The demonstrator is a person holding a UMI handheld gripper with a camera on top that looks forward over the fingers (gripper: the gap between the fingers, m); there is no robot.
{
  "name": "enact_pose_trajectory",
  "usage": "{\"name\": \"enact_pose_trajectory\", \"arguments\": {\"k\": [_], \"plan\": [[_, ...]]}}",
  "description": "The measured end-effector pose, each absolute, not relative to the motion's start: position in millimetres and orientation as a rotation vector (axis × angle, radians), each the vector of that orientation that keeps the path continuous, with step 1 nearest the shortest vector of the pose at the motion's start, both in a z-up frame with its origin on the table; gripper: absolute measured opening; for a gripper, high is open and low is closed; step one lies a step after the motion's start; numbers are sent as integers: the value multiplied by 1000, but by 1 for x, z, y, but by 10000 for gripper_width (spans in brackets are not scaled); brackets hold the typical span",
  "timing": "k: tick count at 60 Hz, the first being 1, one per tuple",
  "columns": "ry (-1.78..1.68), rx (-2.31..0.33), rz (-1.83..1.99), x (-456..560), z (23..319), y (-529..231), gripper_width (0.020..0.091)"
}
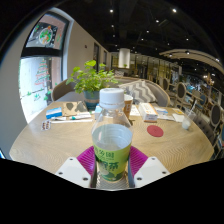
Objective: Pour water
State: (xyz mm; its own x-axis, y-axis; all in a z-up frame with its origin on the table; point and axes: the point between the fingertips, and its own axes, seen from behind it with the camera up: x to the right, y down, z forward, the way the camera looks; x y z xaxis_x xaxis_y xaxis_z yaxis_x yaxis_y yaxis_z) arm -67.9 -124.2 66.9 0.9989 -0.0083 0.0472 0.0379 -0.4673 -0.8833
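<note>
I hold the water bottle (pixel 111 140) clamped between my gripper (pixel 111 165) fingers, both pink pads pressing its sides, upright above the round wooden table (pixel 45 140). Its white cap looks on. So only the pickup is done; uncapping and pouring remain, into a cup I cannot pick out.

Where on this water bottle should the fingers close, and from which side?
Grip the water bottle on its labelled straight-walled middle, coming in level from the near side. It stands upright between the gripper fingers, and the neck under the white cap tapers, probably a poorer hold.
</note>
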Motion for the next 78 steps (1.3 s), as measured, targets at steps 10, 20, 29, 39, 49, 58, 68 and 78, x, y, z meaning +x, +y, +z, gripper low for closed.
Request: {"name": "enact_pose_trajectory", "arguments": {"k": [10,20,29,39,49,58,68,78], "plan": [[-69,-2068,-78,-77,81,-116,385],[-34,-2010,35,-106,136,-88,385],[101,-1933,344,-154,199,-43,385],[372,-1827,827,-199,246,28,384],[771,-1696,1302,-201,254,89,380],[1089,-1532,1596,-182,239,127,383],[1363,-1368,1795,-160,212,149,381],[1431,-1360,1835,-154,194,153,380]]}}
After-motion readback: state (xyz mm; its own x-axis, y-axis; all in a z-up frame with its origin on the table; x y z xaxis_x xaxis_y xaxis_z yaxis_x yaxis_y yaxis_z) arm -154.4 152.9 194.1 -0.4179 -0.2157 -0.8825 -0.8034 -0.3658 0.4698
